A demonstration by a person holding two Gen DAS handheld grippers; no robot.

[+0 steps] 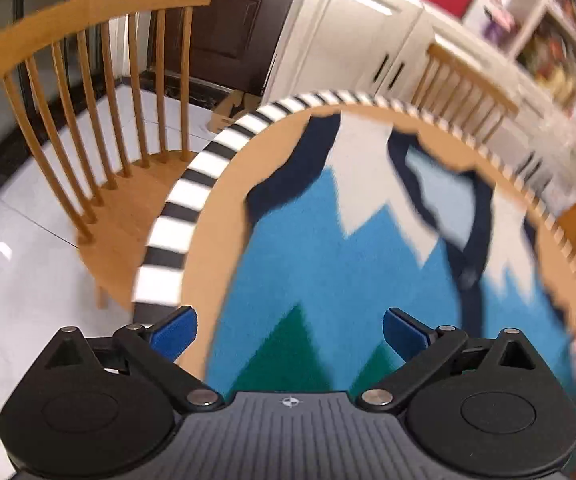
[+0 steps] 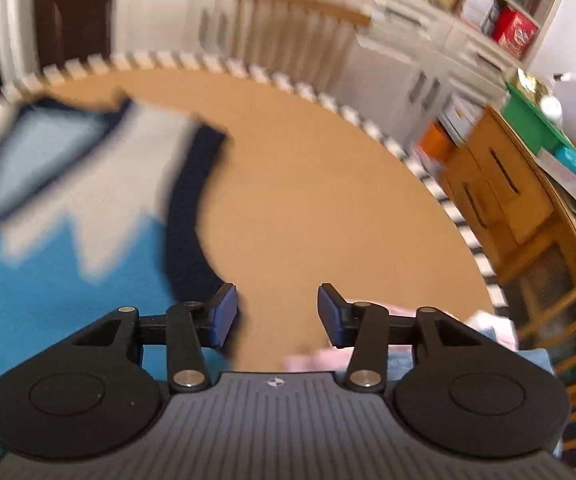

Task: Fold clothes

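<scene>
A knitted sleeveless vest [image 1: 328,240] lies flat on a round tan table [image 1: 223,216]; it is blue, white and green with dark navy trim. In the left wrist view my left gripper [image 1: 290,330] hovers over the vest's lower part, jaws wide apart with nothing between them. In the right wrist view the vest [image 2: 67,216] fills the left side, blurred. My right gripper [image 2: 276,316] hangs above the bare tabletop [image 2: 308,200] just right of the vest's navy armhole edge, jaws partly apart and empty.
The table has a black-and-white striped rim [image 1: 183,208]. A wooden spindle chair [image 1: 99,120] stands at its left, another chair [image 1: 468,96] behind. White cabinets [image 1: 348,28] and shelves line the back. A wooden drawer unit [image 2: 500,200] stands at right. Pale folded cloth [image 2: 320,358] lies near the right gripper.
</scene>
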